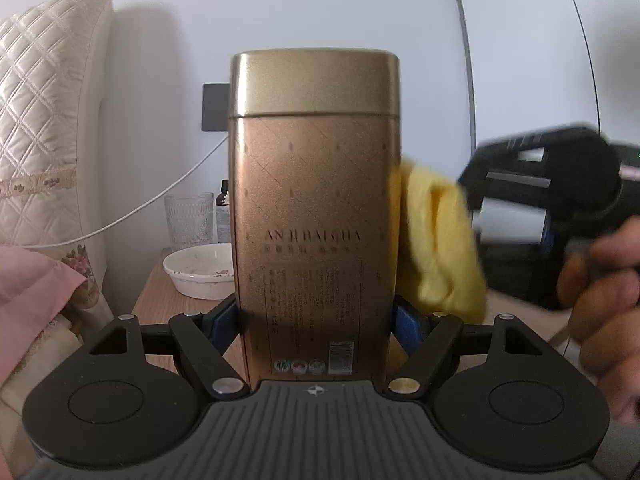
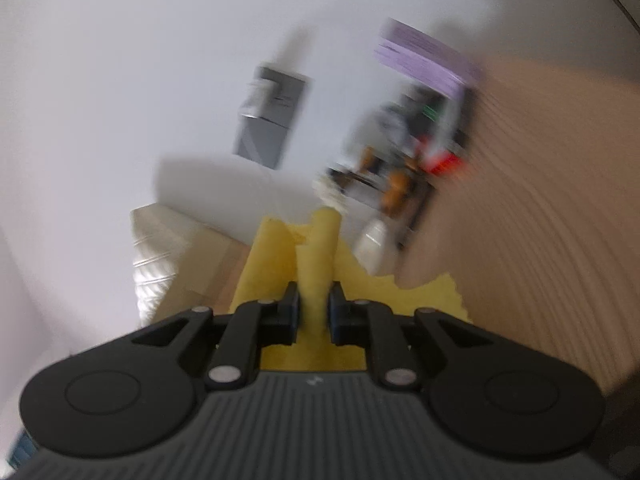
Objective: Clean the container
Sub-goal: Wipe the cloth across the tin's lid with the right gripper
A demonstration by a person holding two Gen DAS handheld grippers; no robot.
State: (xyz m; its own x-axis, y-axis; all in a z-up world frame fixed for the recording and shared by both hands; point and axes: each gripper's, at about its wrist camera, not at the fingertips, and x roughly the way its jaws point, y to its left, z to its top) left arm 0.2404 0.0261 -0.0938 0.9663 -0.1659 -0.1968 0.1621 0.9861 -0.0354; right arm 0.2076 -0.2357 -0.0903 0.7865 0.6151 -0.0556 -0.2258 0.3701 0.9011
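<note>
We hold the gold tin (image 1: pixel 315 216) upright in our left gripper (image 1: pixel 316 320), its blue-padded fingers (image 1: pixel 408 326) clamped on the tin's lower sides; the long axis runs vertical, lid up, printed label facing the left wrist camera. The tin fills the middle of that view and hides most of what lies behind it. Just right of the tin, touching its side, the yellow cloth (image 1: pixel 440 240) hangs from our right gripper (image 1: pixel 540 200), which is blurred there, with a hand (image 1: pixel 600 300) on its handle. Behind the tin to its left, on a wooden bedside table (image 1: pixel 160 296), sit a white bowl (image 1: pixel 198 272), then a ribbed glass (image 1: pixel 189 220) and a dark bottle (image 1: pixel 223 208); a white cable (image 1: pixel 160 196) crosses to a quilted headboard (image 1: pixel 48 120).

The right wrist view alone shows the right gripper (image 2: pixel 314 312) pinched shut on a rolled fold of the cloth (image 2: pixel 320 256). The tin's curved gold wall (image 2: pixel 540 220) fills the right side there, heavily blurred.
</note>
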